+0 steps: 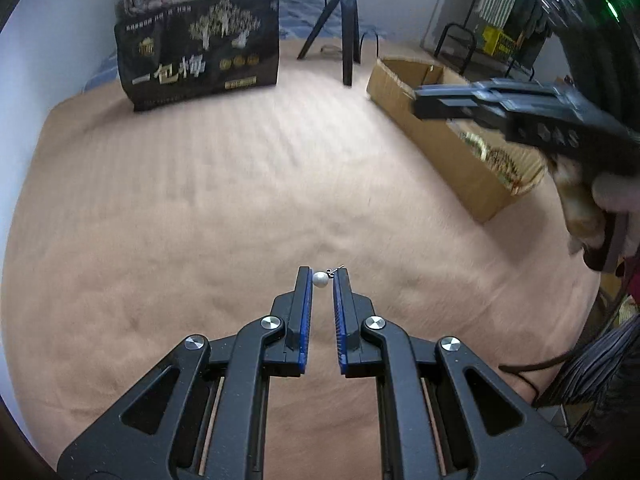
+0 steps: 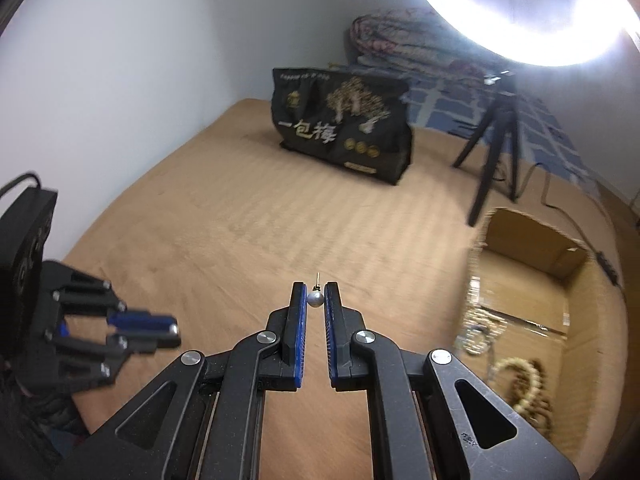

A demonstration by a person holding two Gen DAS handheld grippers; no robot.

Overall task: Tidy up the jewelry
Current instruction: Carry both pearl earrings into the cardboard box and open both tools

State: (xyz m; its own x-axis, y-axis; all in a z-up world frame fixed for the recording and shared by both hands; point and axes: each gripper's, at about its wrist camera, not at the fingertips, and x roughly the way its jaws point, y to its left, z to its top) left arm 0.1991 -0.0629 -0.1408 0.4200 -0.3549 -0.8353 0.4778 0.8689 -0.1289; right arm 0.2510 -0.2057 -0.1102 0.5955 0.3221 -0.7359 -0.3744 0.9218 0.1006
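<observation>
Above the tan blanket (image 1: 200, 200), each wrist view shows its own pearl earring (image 1: 319, 279) (image 2: 315, 299)

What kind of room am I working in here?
Probably a bedroom used as a recording spot: a bed under a tan blanket, folded quilts by the wall, and a ring light over a tripod.

Left gripper (image 1: 322, 278) angled down, jaws pinched tight on a pearl stud (image 1: 320, 279); right gripper (image 2: 316, 294) likewise, clamping its own stud (image 2: 315, 298).
</observation>
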